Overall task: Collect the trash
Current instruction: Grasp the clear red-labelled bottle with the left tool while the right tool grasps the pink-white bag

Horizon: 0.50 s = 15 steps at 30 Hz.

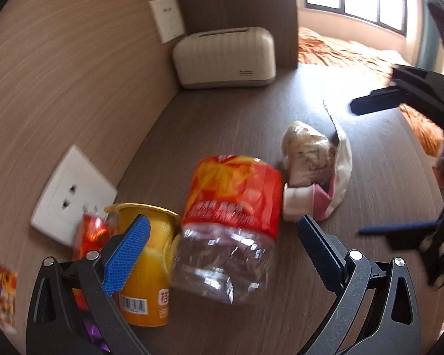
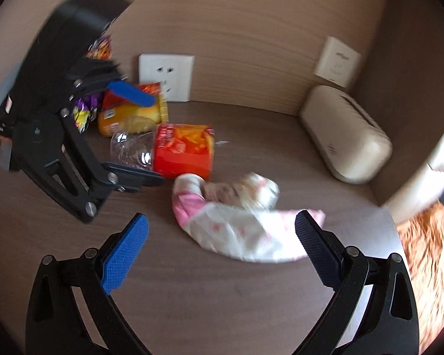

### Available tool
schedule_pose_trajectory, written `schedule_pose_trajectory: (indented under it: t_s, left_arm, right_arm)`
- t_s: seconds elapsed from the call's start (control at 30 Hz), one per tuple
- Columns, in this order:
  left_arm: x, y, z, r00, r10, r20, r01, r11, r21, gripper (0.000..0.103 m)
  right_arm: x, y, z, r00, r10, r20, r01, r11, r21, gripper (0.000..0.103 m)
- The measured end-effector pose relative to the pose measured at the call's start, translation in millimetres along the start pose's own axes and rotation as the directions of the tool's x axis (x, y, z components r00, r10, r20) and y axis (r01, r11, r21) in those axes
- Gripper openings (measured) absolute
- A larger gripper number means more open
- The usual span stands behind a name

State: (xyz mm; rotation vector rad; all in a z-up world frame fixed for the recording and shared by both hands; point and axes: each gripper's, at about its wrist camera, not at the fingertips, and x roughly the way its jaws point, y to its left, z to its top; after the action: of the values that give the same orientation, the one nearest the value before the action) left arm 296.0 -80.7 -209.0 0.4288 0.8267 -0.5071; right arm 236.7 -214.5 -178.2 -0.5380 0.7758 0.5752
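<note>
On the dark wood-grain tabletop (image 2: pixel 222 295) the litter sits bunched toward the wall corner. A crushed clear plastic bottle with a red and orange label (image 1: pixel 231 216) lies on its side, and the left gripper (image 1: pixel 222 251) hangs just over it with its blue-padded jaws spread wide, one either side of the bottle, holding nothing. Just beside the bottle, on its wall side, stands a yellow plastic cup with a barcode label (image 1: pixel 148 266); a crumpled red snack wrapper (image 1: pixel 90 233) is tucked between that cup and the white wall socket (image 1: pixel 71 195).

On the bottle's other side lies a crumpled pink and white plastic bag (image 2: pixel 236 230) with a clear wrapper of something brownish (image 1: pixel 307 153) on it; the blur makes it hard to say what is inside. The right gripper (image 2: pixel 222 251) hovers over this bag, jaws wide apart and empty, the bag lying between its fingers.

A cream ribbed tissue box (image 1: pixel 225 57) stands back in the corner, well apart from the litter.
</note>
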Motion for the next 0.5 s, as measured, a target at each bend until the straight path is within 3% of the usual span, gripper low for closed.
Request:
schedule_pose_trajectory:
  t_s: [0.17,0.33,0.5]
  left_arm:
    - [20,-7,4,0.997,-0.065,-0.048,0.066,0.998,0.018,0.095]
    - [30,-12,-4,0.990,-0.118,-0.074,0.117,0.993,-0.020,0.088]
    - [28,-15,-7,0.992,-0.111,-0.056,0.110,0.994,-0.022,0.082]
  right_arm:
    - [20,6,2,0.999,0.003,-0.053,-0.009,0.993,-0.119,0.098]
    - [18,6,-6,0.995,0.027,-0.093,-0.040,0.989,-0.142,0.088]
    - [11,6,-11,0.988,0.071,-0.137,-0.088,0.988,-0.126,0.081]
